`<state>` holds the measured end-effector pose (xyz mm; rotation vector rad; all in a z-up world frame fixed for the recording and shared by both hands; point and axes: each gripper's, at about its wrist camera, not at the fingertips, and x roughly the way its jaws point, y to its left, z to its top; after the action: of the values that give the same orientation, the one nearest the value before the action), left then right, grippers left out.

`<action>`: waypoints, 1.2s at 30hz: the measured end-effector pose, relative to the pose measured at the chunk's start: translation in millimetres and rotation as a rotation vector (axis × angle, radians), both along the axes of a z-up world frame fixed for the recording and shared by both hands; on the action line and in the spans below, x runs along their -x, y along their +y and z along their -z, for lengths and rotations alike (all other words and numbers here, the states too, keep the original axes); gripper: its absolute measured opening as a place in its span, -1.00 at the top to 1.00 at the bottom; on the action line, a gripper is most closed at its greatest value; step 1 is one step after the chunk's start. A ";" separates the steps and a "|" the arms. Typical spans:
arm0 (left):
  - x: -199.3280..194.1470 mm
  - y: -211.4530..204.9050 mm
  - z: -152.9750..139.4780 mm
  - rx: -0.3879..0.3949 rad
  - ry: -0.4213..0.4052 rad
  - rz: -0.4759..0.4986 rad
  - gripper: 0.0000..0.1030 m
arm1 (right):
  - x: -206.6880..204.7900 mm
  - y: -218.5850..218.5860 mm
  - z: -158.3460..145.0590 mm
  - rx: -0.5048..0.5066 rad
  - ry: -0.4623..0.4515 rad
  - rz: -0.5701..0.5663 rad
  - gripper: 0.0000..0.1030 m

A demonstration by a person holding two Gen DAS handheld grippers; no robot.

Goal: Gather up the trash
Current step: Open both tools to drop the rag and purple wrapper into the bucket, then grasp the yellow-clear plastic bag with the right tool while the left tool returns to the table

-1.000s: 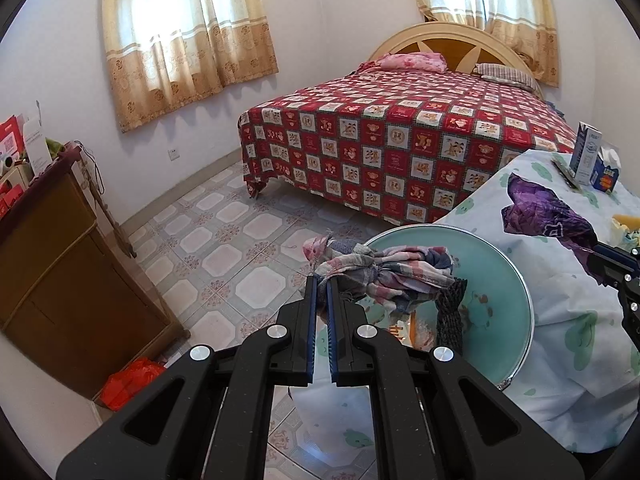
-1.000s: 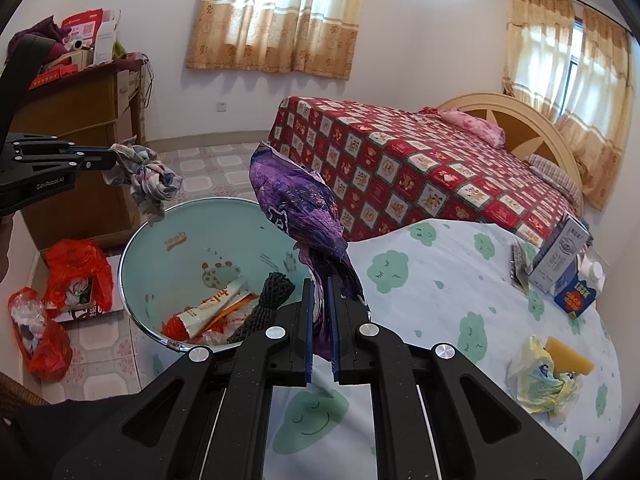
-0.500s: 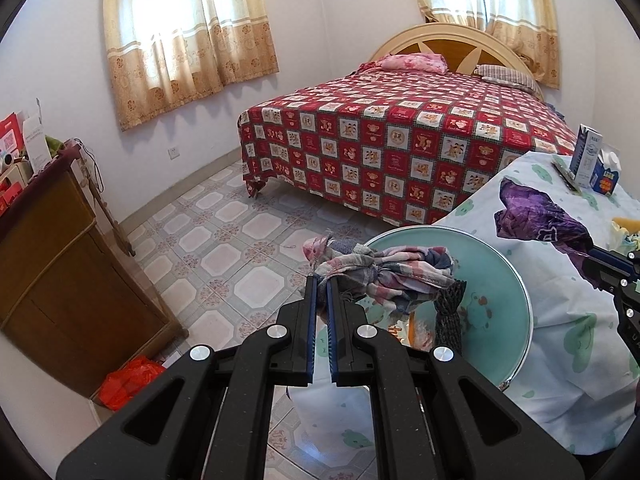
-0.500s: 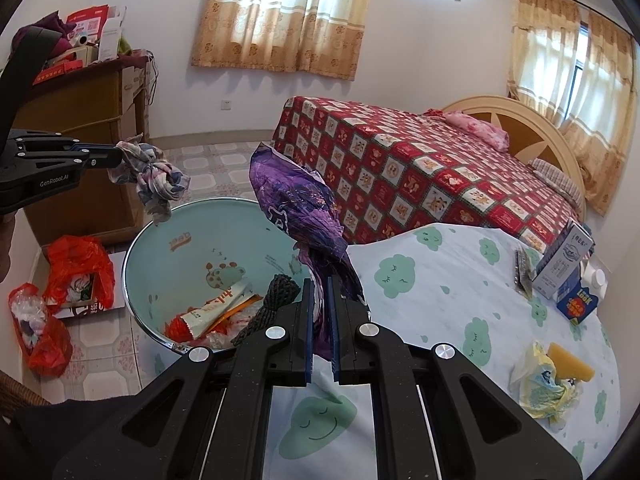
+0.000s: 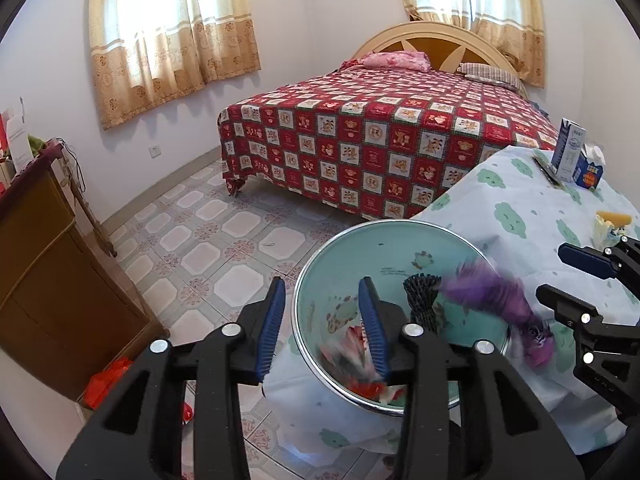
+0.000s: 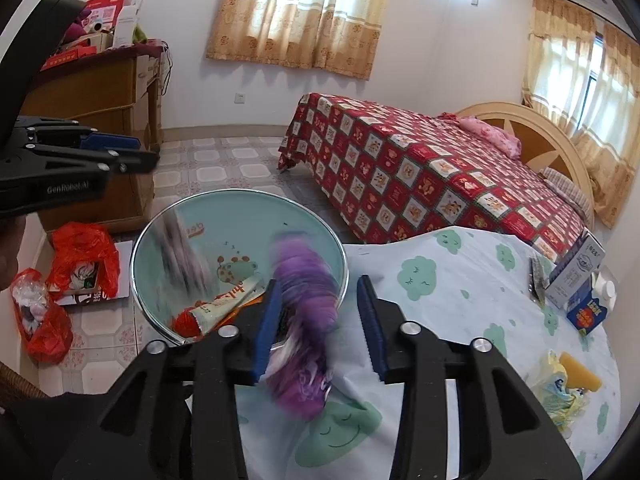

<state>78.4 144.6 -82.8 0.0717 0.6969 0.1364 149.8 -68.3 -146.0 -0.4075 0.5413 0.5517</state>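
— What's biggest here?
— The bed, far; the counter, near right; the basin at its left edge.
— And the trash?
— The purple wrapper blurs between the right claw's opening fingers, untouched. The checked rag blurs inside the basin; the left claw is opening, empty.

The basin looks like glossy enamel with a shiny metal rim. A matt printed cloth covers the tabletop. The purple wrapper, blurred, looks like crinkled shiny plastic. Each hand-held gripper has matt black plastic arms and ribbed blue pads. The cabinet is smooth varnished wood; the floor is glossy tile.
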 end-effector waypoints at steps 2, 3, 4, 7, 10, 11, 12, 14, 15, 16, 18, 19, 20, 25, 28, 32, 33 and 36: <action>0.1 -0.8 2.2 -0.002 0.005 -0.003 0.09 | 0.1 -5.5 0.5 -0.006 0.002 0.013 0.21; 0.3 -1.5 4.2 -0.002 0.009 -0.006 0.06 | -0.3 -7.8 0.0 -0.010 0.005 0.020 0.19; -0.1 -1.9 5.7 -0.002 0.013 -0.006 0.02 | -0.7 -14.2 -1.3 -0.023 0.011 0.035 0.18; -1.6 -11.7 16.2 -0.015 0.043 0.009 0.01 | -0.9 -39.1 -6.2 -0.054 0.015 0.101 0.14; -2.0 -23.2 25.9 -0.028 0.064 0.032 0.00 | -4.6 -82.0 -8.9 -0.073 0.013 0.231 0.07; -2.7 -26.8 28.0 -0.031 0.070 0.039 0.01 | -8.8 -104.6 -10.1 -0.098 0.025 0.297 0.07; -3.5 -32.4 30.2 -0.034 0.077 0.050 0.00 | -10.7 -118.0 -10.7 -0.111 0.029 0.338 0.07; -4.7 -43.0 32.6 -0.043 0.076 0.066 0.00 | -18.5 -162.1 -12.0 -0.136 0.030 0.470 0.07; -5.8 -48.0 33.7 -0.049 0.076 0.073 -0.01 | -21.3 -178.4 -12.7 -0.151 0.035 0.512 0.07; -6.9 -51.1 34.1 -0.052 0.076 0.076 -0.01 | -25.1 -198.7 -13.7 -0.165 0.042 0.565 0.07; -9.5 -55.7 35.6 -0.045 0.080 0.077 -0.01 | -29.6 -229.4 -13.3 -0.170 0.048 0.647 0.07; -10.3 -59.6 35.7 -0.044 0.080 0.085 -0.01 | -33.0 -244.3 -11.3 -0.172 0.063 0.683 0.07; -10.9 -61.7 35.6 -0.050 0.079 0.090 -0.02 | -37.1 -258.5 -8.1 -0.183 0.088 0.711 0.07; -12.3 -70.2 34.3 -0.059 0.068 0.099 -0.15 | -57.5 -293.2 10.1 -0.214 0.191 0.753 0.07; -14.5 -70.6 34.5 -0.055 0.070 0.101 -0.15 | -73.5 -302.8 24.9 -0.239 0.304 0.726 0.07; -14.9 -68.9 33.5 -0.052 0.069 0.096 -0.15 | -74.7 -303.5 29.9 -0.242 0.336 0.705 0.12; -14.8 -67.5 32.9 -0.050 0.067 0.094 -0.15 | -74.4 -301.4 30.6 -0.245 0.344 0.693 0.21; -16.6 -64.1 30.5 -0.044 0.064 0.086 -0.15 | -70.1 -295.8 32.3 -0.246 0.351 0.671 0.35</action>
<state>95.0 80.5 -113.4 0.1485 0.7537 0.0673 219.9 -364.1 -178.4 0.1201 0.8873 0.0318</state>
